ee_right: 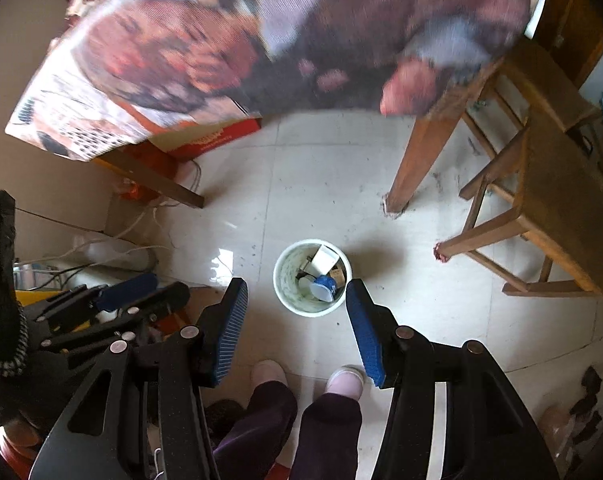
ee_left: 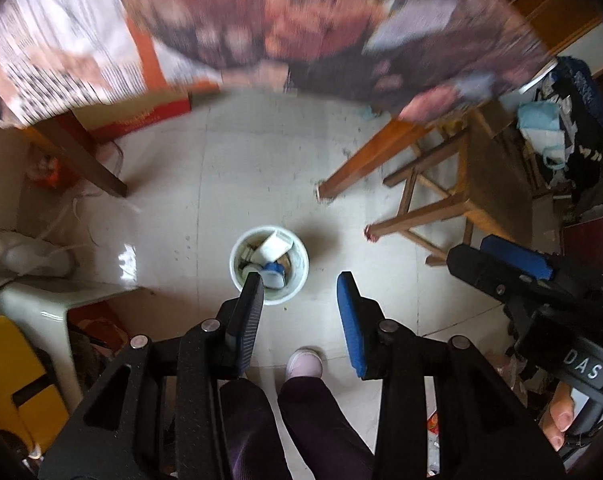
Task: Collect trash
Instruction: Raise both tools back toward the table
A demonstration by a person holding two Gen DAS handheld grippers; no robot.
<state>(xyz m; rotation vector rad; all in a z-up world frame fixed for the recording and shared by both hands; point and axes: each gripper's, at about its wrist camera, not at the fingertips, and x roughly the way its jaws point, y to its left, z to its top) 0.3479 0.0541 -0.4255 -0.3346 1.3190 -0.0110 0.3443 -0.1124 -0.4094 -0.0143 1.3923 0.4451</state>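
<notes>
**Both grippers empty above the white bin on the tiled floor**

Left wrist view. Left gripper (ee_left: 299, 308) points steeply down, jaws parted with bare floor between the blue pads; nothing held. White trash bin (ee_left: 269, 266) stands on the pale floor tiles (ee_left: 237, 160), just beyond the left finger, whose tip overlaps its near rim. Inside: a white carton (ee_left: 276, 246) and a blue-and-white piece (ee_left: 273, 274); the rest is too small to identify. Obstacles: table legs at 10 o'clock (ee_left: 89, 160) and 2 o'clock (ee_left: 365, 164) from the bin, a wooden stool (ee_left: 453, 188) at 3 o'clock. The patterned tablecloth (ee_left: 301, 20) fills the top and is motion-blurred. A red box (ee_left: 141, 118) under the table carries gold lettering, unreadable. The right gripper (ee_left: 513, 262) enters at 3 o'clock; its body reads "DAS", cut off on the left. A thumb (ee_left: 561, 416) grips that handle. One pale shoe (ee_left: 304, 362) and dark trouser legs at 6 o'clock.

Right wrist view. Right gripper (ee_right: 297, 316) also points down, jaws parted and empty, the bin (ee_right: 291, 284) sitting between the fingertips, lower on the floor, untouched. Blue-and-white piece (ee_right: 323, 286) and carton (ee_right: 325, 260) again visible inside. Table leg (ee_right: 417, 164) at 1 o'clock, stool (ee_right: 553, 216) at 3 o'clock. Left gripper (ee_right: 129, 290) at 9 o'clock, partly cut off by a dark sleeve (ee_right: 1, 280); its opening is hard to judge here. Two pale shoes (ee_right: 345, 380) at 6 o'clock. White cables (ee_right: 141, 220) trail at 10 o'clock.
</notes>
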